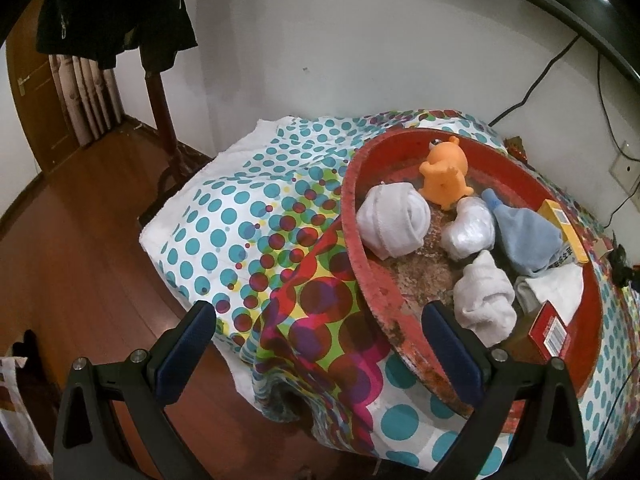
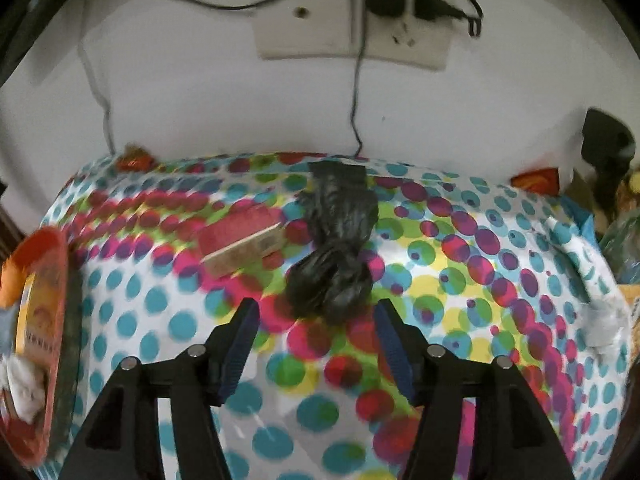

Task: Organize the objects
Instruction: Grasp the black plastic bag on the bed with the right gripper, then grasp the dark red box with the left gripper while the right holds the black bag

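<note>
It was a home bedroom: a dotted quilt (image 1: 224,216), wooden floor (image 1: 80,240), hanging clothes (image 1: 116,12), a wall socket (image 2: 352,28).

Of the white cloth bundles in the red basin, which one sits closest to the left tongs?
The crumpled white bundle at the near rim of the red basin, beside the left tongs; the other two lie farther back, near the orange toy.

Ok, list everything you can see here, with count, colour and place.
Basin: one, red, on the dotted cloth.
Cloth: one, multicolour dots, covering the surface.
Toy: one, orange, far side of basin.
White bundles: three, in basin.
Blue cloth: one, in basin.
Yellow box: one, against the basin's right wall.
Red box: one, near side of basin.
Black bag: one, knotted, on cloth.
Red pack: one, left of bag.
Left tongs: open, empty.
Right tongs: open, empty, before the bag.
</note>
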`<act>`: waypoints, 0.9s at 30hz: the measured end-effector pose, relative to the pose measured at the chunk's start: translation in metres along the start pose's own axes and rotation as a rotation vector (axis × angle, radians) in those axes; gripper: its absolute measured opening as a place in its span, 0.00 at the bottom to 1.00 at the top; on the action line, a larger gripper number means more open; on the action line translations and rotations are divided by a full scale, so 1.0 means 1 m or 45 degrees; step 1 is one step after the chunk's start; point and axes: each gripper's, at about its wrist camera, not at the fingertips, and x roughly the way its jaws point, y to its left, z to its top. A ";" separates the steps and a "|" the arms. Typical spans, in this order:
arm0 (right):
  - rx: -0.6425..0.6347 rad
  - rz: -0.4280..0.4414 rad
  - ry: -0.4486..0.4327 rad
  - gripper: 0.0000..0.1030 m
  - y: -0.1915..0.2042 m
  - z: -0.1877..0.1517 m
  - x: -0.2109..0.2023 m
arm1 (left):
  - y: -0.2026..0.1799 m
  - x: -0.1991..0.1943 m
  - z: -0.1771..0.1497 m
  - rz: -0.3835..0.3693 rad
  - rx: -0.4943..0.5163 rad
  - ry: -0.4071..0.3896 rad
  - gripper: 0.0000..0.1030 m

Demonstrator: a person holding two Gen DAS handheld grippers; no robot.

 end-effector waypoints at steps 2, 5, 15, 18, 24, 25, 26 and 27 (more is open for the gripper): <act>0.002 -0.012 0.003 0.61 -0.001 0.005 0.013 | 0.000 0.002 -0.001 0.006 0.004 0.007 1.00; -0.002 -0.053 0.011 0.61 -0.001 0.013 0.030 | 0.000 0.002 -0.001 -0.014 -0.002 0.003 1.00; -0.009 -0.112 -0.020 0.61 -0.016 0.014 0.047 | -0.001 0.000 -0.002 -0.036 -0.035 -0.025 1.00; -0.028 -0.095 -0.026 0.60 -0.017 0.012 0.046 | -0.007 -0.001 -0.003 -0.012 -0.001 -0.025 1.00; -0.107 -0.034 -0.039 0.35 -0.015 -0.001 0.033 | -0.039 -0.017 0.001 -0.043 0.109 -0.042 1.00; -0.113 -0.023 -0.041 0.33 -0.018 -0.004 0.031 | -0.049 -0.021 0.001 -0.050 0.147 -0.046 1.00; -0.118 -0.009 -0.041 0.32 -0.020 -0.007 0.027 | -0.060 -0.025 0.002 -0.058 0.182 -0.053 1.00; -0.116 0.003 -0.042 0.32 -0.022 -0.011 0.024 | -0.068 -0.028 0.003 -0.068 0.204 -0.059 1.00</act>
